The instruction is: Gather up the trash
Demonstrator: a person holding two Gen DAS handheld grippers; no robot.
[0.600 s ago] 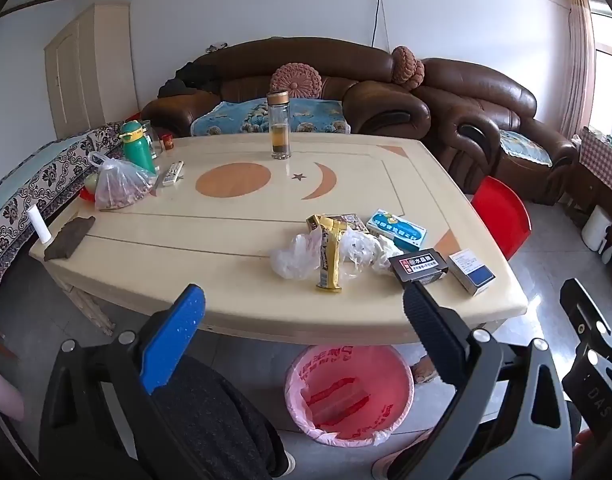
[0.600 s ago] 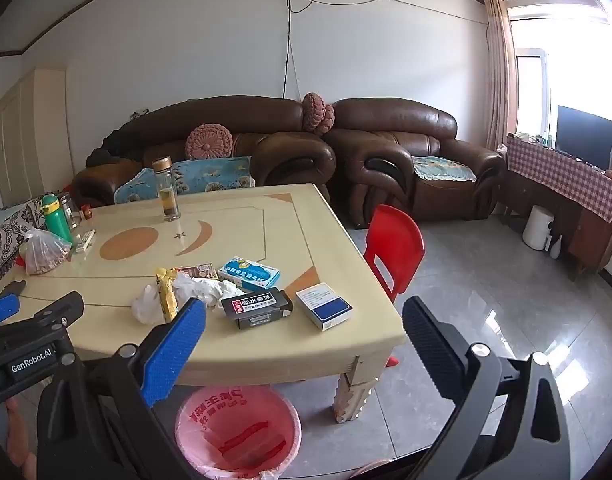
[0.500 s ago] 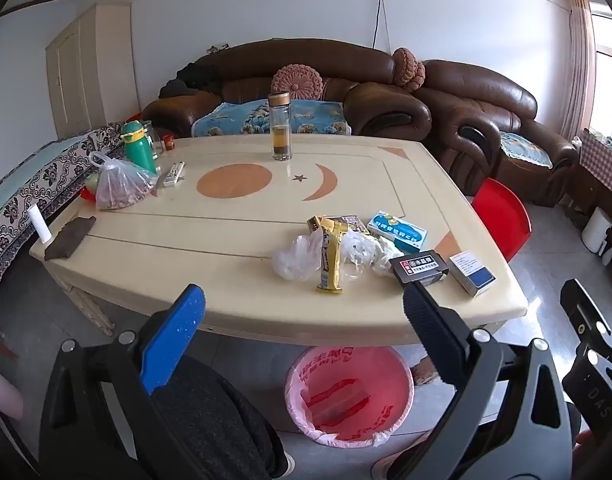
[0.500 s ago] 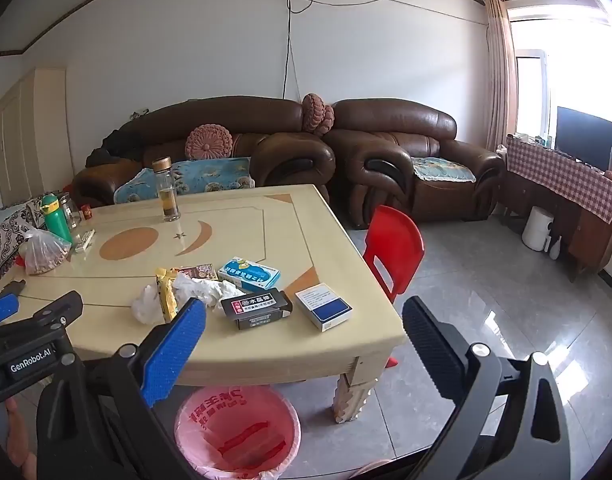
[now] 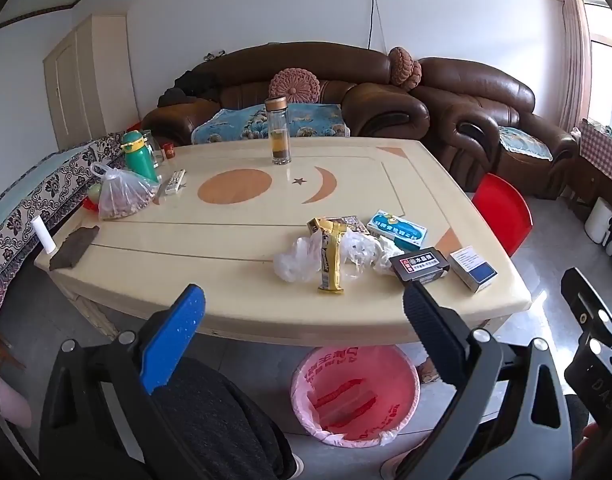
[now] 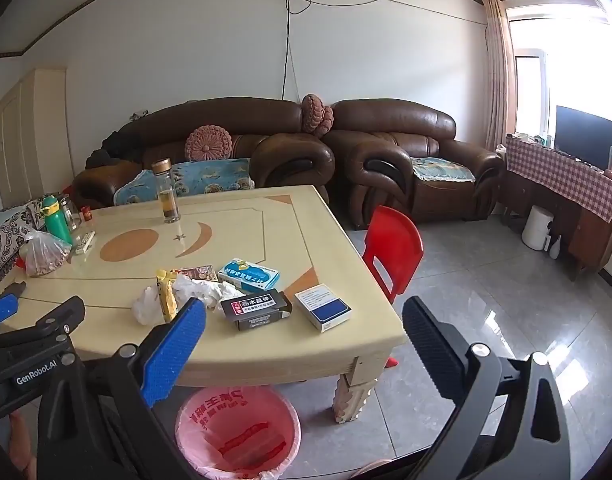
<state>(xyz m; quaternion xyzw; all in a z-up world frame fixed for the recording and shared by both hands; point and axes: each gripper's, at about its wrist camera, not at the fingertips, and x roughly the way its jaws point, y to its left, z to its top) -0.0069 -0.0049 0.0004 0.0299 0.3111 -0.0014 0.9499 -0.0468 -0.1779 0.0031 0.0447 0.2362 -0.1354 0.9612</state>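
Observation:
Trash lies near the front right of the cream table [image 5: 234,304]: a yellow wrapper [image 5: 331,256], crumpled white plastic [image 5: 298,260], a black box [image 5: 420,265], a blue-and-white box [image 5: 473,269] and a teal box [image 5: 398,230]. The same pile shows in the right wrist view, with the wrapper [image 6: 167,294] and black box [image 6: 256,308]. A pink-lined bin [image 5: 354,396] stands on the floor under the table's front edge. My left gripper [image 5: 304,312] is open and empty, short of the table. My right gripper [image 6: 304,324] is open and empty, to the right.
A glass bottle [image 5: 279,130], green flask [image 5: 135,156], bag of food [image 5: 120,196], remote [image 5: 174,182] and dark cloth [image 5: 75,246] sit further back and left. A red chair [image 6: 392,250] stands at the table's right. Brown sofas line the far wall.

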